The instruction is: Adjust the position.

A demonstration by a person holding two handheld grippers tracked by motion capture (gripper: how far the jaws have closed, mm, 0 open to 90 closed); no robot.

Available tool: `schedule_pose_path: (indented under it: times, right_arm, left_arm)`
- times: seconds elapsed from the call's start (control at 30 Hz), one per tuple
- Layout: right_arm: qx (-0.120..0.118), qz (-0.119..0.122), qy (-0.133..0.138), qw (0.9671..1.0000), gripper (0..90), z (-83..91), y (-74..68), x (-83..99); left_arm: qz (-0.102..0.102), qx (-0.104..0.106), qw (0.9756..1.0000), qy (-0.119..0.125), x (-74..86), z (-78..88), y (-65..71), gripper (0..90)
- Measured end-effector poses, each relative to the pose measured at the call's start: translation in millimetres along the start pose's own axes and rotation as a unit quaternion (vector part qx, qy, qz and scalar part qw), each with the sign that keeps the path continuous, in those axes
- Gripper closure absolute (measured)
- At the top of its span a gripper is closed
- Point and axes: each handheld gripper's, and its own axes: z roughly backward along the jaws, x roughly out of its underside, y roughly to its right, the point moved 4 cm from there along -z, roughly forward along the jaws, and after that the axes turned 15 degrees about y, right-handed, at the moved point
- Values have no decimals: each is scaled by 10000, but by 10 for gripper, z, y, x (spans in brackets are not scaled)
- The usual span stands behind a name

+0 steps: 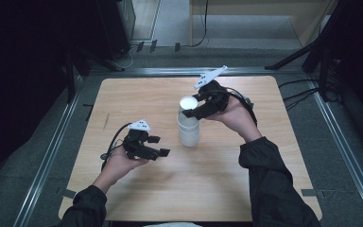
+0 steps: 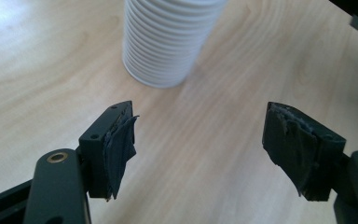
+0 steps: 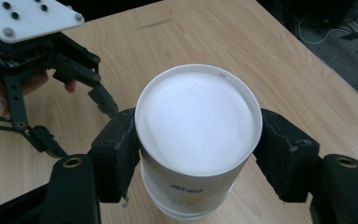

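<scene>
In the high view, the person's dark sleeves enter from the bottom edge, and the left gripper sits in the lower left of centre, held low over the wooden table with its jaws pointing toward the right of the frame. Its jaws stand apart with nothing between them; in the left gripper view the two padded jaws rise from the bottom corners with bare tabletop in the gap, and the ribbed base of the white cup stack stands at the top centre of that frame, clear of both pads. Farther up the high view, at the middle of the frame, the cup stack stands upright on the table, just right of the left gripper. The top cup sits nested in the stack, its rim raised above the cups below. The right gripper comes in from the right of centre, held in the person's right hand, and its jaws are closed on the top cup just under the rim. In the right gripper view the top cup is at the centre, seen from above, with one black pad pressed against each side of its wall; the left gripper appears in the upper left of that frame, apart from the cup.
</scene>
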Motion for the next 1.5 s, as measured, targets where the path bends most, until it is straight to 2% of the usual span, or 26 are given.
schedule_pose_path:
  times: [0.2, 0.57, 0.67, 0.77, 0.83, 0.97, 1.1, 1.3, 1.5]
  right_arm:
    - [14, -24, 35, 10000, 346, 16, -4, -6]
    - [20, -12, -71, 10000, 347, -48, -18, -1]
    - [26, -59, -66, 10000, 348, -35, -12, 6]
    - [35, -157, -46, 9999, 348, -17, -5, 17]
    - [47, -154, -35, 9999, 348, -10, -7, 22]
    - [66, -193, -1, 9998, 348, 7, -2, 39]
    - [58, -208, 38, 9998, 348, 19, 0, 51]
    - [114, -137, -24, 9998, 349, 9, -19, 67]
    - [122, -132, -107, 9998, 352, -21, -40, 73]
  left_arm:
    - [150, -96, 9996, 203, -130, -140, -102, 253]
    - [189, -119, 9991, 364, -369, -370, -231, 253]
    - [216, -99, 9985, 486, -404, -400, -243, 253]
    - [171, -62, 9990, 416, -420, -430, -229, 253]
    - [53, -89, 9992, 382, -431, -445, -213, 253]
    - [21, -67, 9994, 339, -443, -450, -184, 253]
    - [-114, -1, 9994, 335, -460, -423, -133, 253]
    - [-103, 59, 9992, 378, -482, -424, -106, 252]
    - [-101, -27, 9996, 275, -450, -464, -151, 246]
